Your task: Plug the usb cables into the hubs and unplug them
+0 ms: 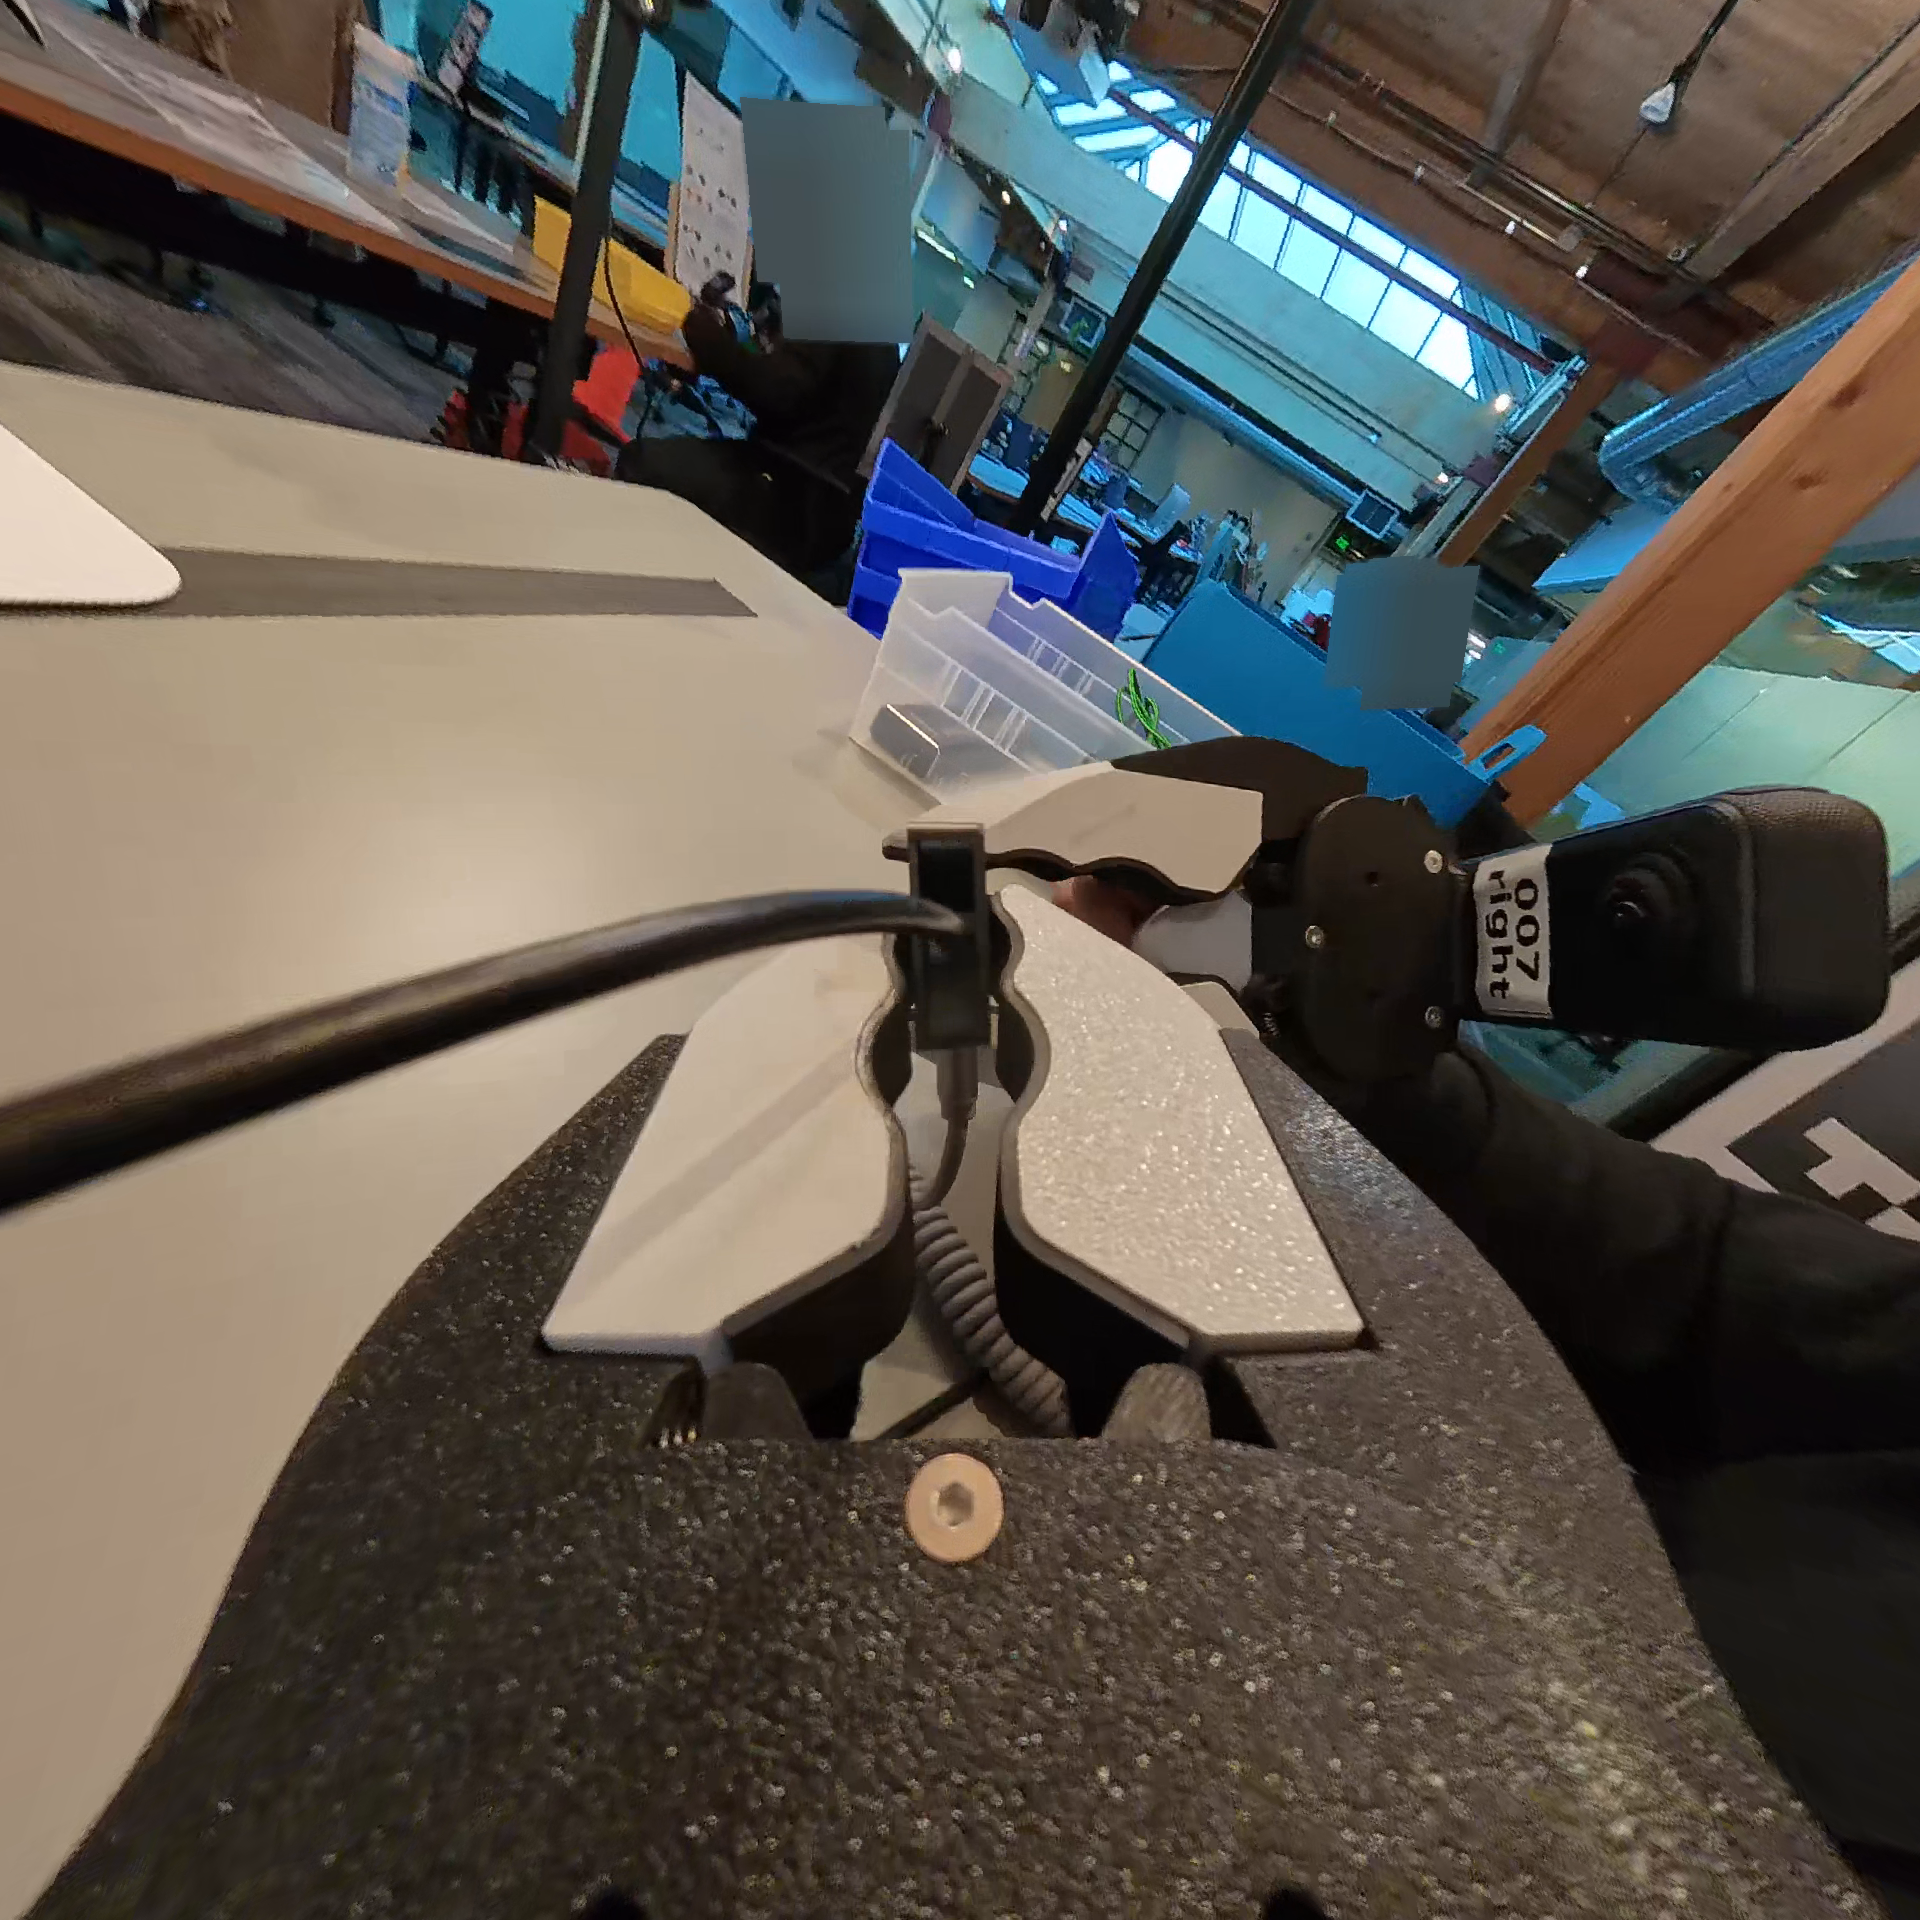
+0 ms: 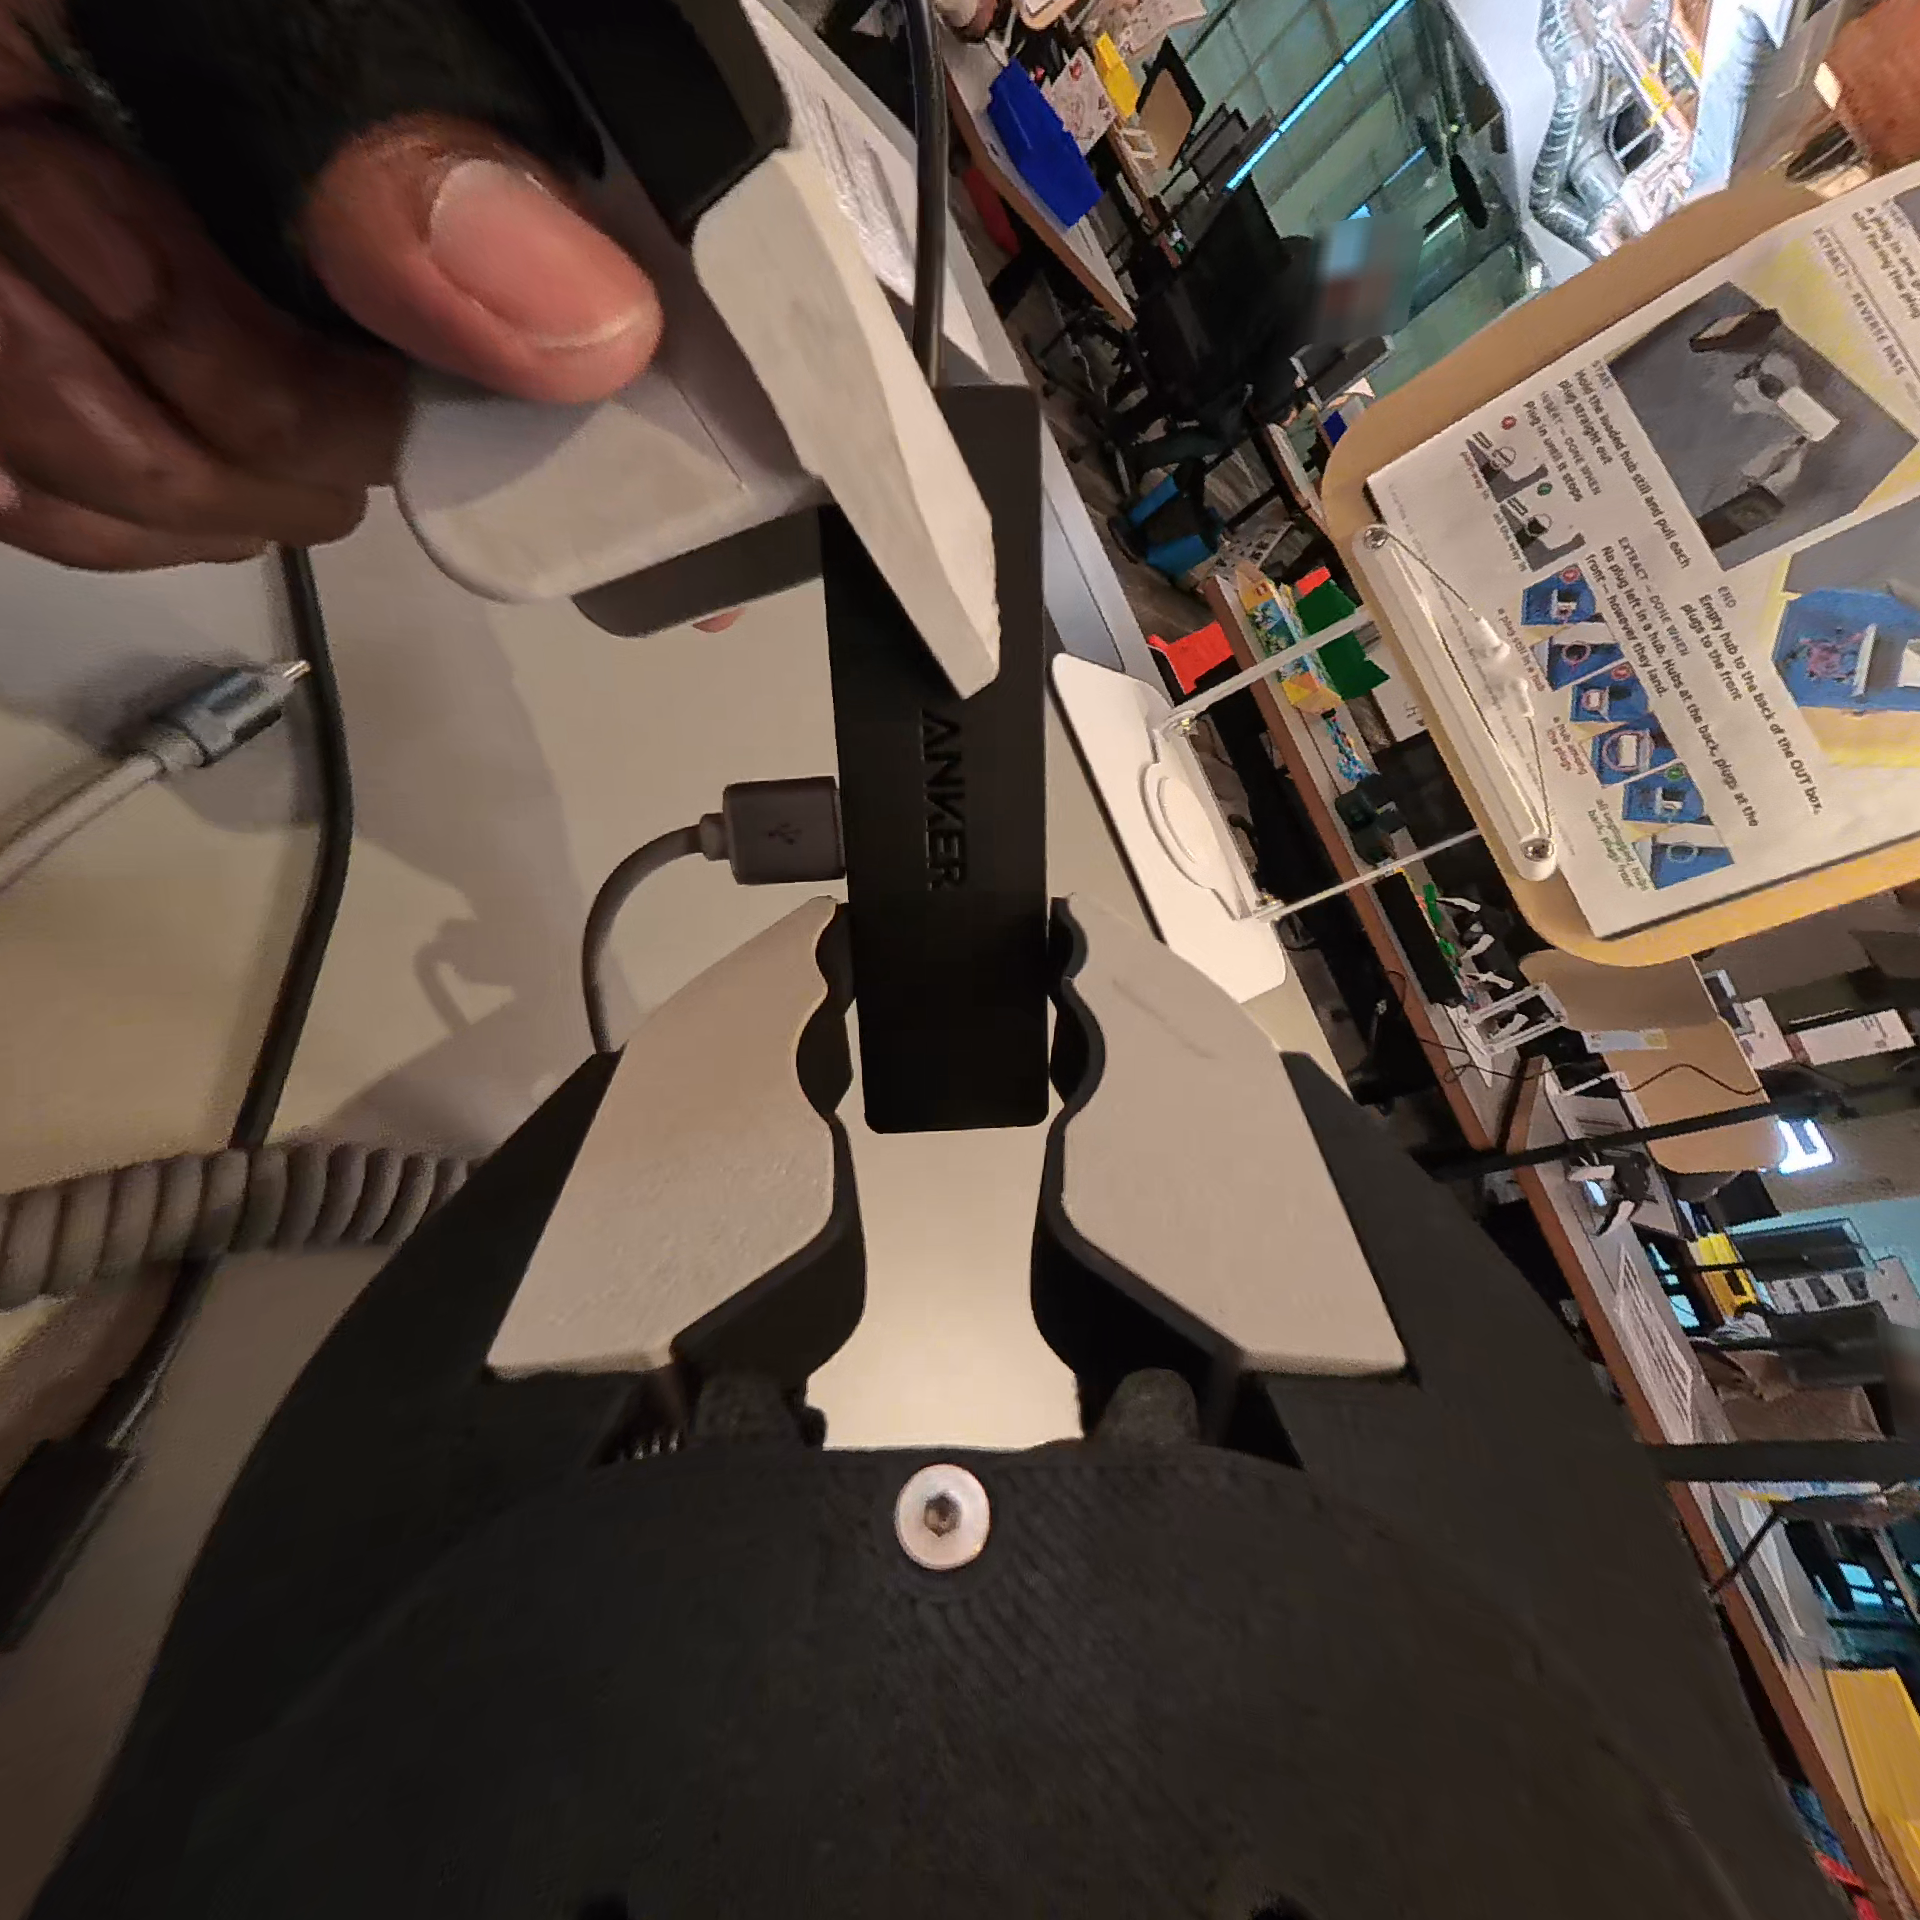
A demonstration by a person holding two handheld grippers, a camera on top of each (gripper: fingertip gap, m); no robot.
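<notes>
Right tool (image 2: pixel 945 997) clamps the black USB hub (image 2: pixel 940 831) endwise; left tool (image 1: pixel 940 997) pinches its far end. I risk twisting it — opposing grips could lever the grey USB plug (image 2: pixel 784 831) sideways in its port.

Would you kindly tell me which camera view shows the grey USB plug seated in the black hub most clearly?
The right wrist view: the grey USB plug sits side-on in the black hub, which the right gripper clamps. The left wrist view shows the hub edge-on between the left gripper fingers; the plug is largely hidden there.
</notes>
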